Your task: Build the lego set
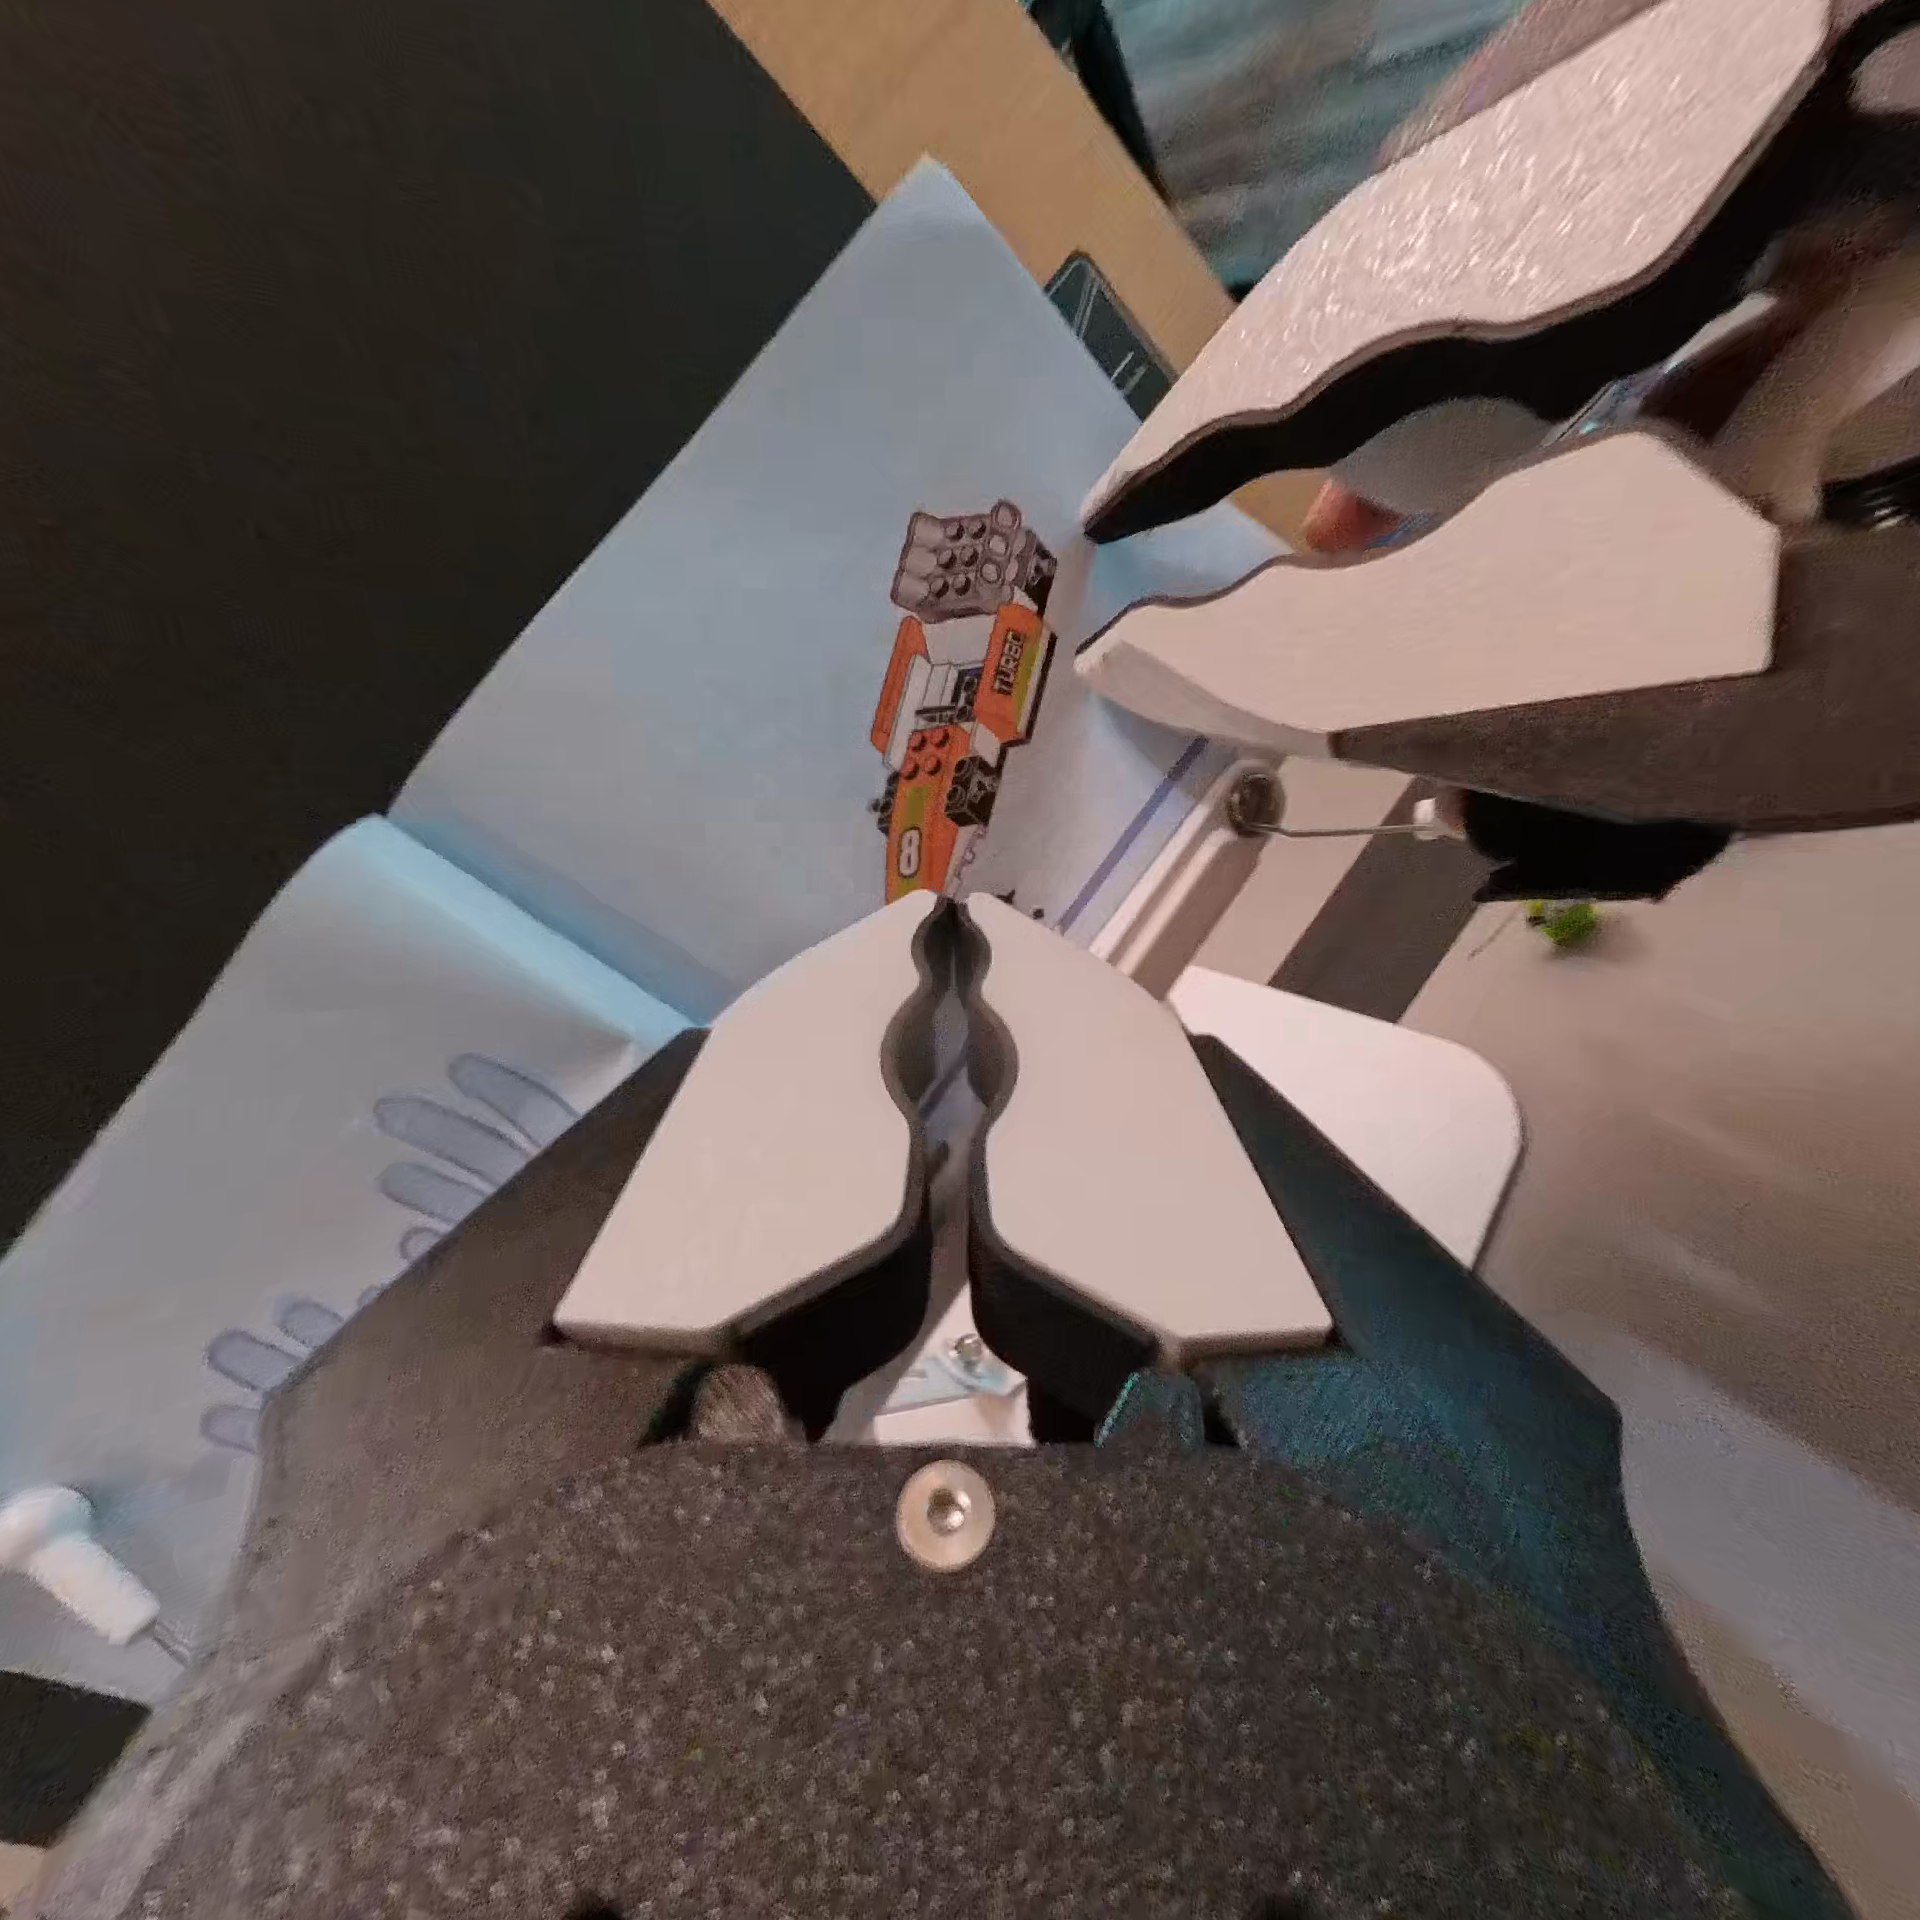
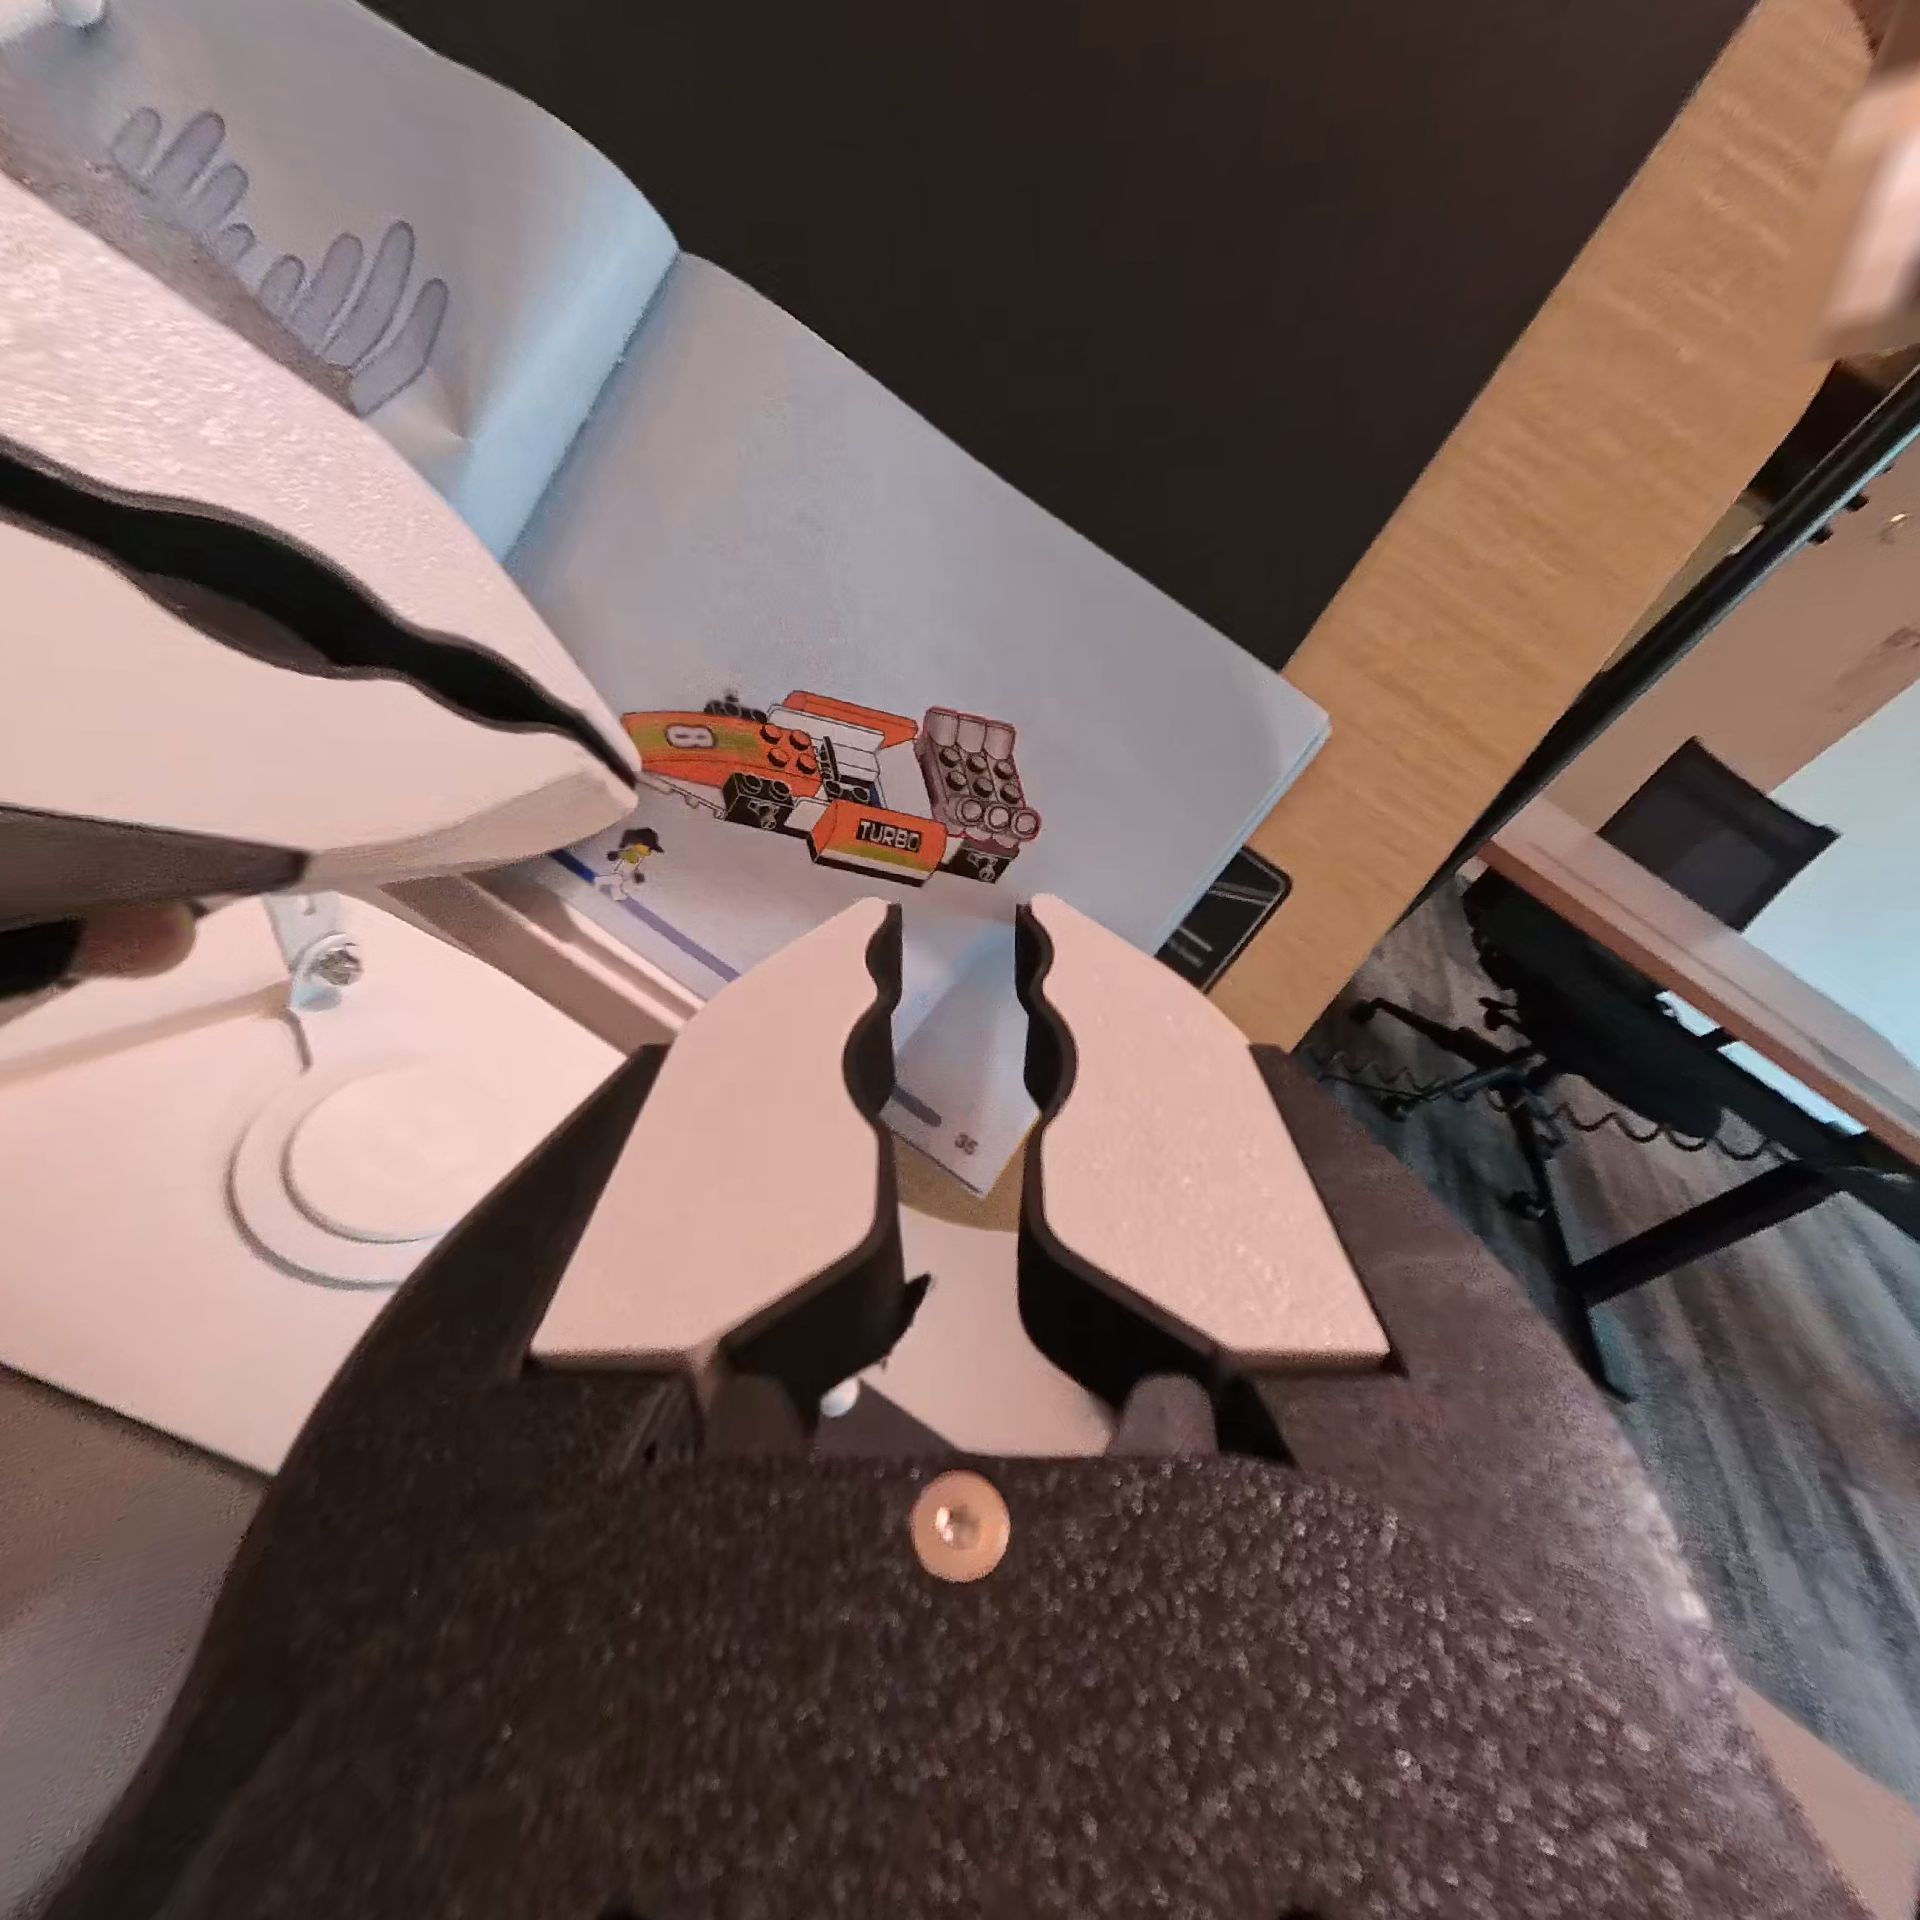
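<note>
Progress: no loose brick and no built model shows in either view; what fills both is the open instruction booklet (image 2: 810, 540), so I judge the building either not begun or paused for a look at the pages.
Page shown: a printed drawing of an orange boat model (image 2: 831, 790) with grey engine blocks, lying just ahead of both sets of jaws.
Booklet place: it stands tilted up, its lower edge between and just beyond the tips of the right gripper (image 2: 954, 914), its far edge against a tan board (image 2: 1507, 520) with a black panel (image 2: 1039, 260) behind.
Left gripper (image 1: 948, 906): jaws pressed together at the tips. A pale sliver, seemingly the page edge, runs down the gap between them, so they appear to pinch the booklet, though the contact itself is hard to make out.
Right gripper: jaws a moderate way apart, holding nothing; the page corner sits in the gap without touching either side as far as I can see.
Pose: the two grippers meet at the booklet from opposite sides, each showing large in the other's view, both pointing up toward the page from above the white table (image 2: 156, 1299).
Left to do: judging by the drawing, the whole boat.
Beside the jaws: a metal bracket (image 2: 322, 966) on the table, left of the right jaws.
</note>
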{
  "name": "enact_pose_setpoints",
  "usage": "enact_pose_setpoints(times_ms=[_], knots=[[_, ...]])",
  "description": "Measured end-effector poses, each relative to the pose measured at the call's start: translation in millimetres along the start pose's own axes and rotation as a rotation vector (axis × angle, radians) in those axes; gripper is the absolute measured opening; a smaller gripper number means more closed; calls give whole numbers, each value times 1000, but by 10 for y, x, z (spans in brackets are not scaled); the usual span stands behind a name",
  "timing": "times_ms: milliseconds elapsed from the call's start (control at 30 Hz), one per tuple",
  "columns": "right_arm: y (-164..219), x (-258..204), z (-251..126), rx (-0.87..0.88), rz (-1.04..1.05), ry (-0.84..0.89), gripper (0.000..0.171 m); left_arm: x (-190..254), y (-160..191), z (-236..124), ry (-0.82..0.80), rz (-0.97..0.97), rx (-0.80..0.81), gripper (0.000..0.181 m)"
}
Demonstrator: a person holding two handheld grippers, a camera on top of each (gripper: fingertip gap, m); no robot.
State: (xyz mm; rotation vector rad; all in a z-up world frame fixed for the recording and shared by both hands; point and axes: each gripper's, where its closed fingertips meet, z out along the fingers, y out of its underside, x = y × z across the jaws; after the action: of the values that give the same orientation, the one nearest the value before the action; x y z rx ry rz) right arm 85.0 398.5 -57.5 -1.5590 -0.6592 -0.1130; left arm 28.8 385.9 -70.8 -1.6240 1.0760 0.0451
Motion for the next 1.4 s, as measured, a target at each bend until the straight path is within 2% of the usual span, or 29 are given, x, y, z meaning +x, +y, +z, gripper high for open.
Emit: enact_pose_setpoints(times_ms=[100,200,267,367,467,533,600,700,767,833,967,1067,1400], knots=[[-41,49,-34,14,21,-5,22,-32,-8,43,-31,22,-53,0],[-60,183,-289,68,214,12,23,-30,-10,45,-37,20,-69,0],[157,157,-478,43,497,-28,23,-29,-8,44,-37,20,-59,0],[554,-383,-612,-20,1074,-269,35,-29,-9,48,-50,30,-58,0],[656,-547,-555,109,1595,-379,40,-32,-8,52,-61,36,-59,0],[688,-436,-446,197,1801,-369,41,-29,-7,48,-64,33,-53,0],[675,-367,-352,238,1890,-356,37,-30,-7,50,-69,43,-47,0],[651,-345,-277,254,1961,-325,33,-33,-8,56,-64,39,-48,0],[658,-306,-249,272,1997,-297,24,-35,-9,58,-57,26,-46,0],[672,-256,-225,278,2006,-267,14,-35,-10,57,-56,20,-43,0],[603,-88,-256,339,1954,-219,5,-32,-10,55,-58,26,-42,0],[454,31,-320,338,1790,-157,1,-33,-11,55,-50,12,-49,0],[127,103,-335,212,996,90,1,-34,-13,54,-23,-50,-61,0]])
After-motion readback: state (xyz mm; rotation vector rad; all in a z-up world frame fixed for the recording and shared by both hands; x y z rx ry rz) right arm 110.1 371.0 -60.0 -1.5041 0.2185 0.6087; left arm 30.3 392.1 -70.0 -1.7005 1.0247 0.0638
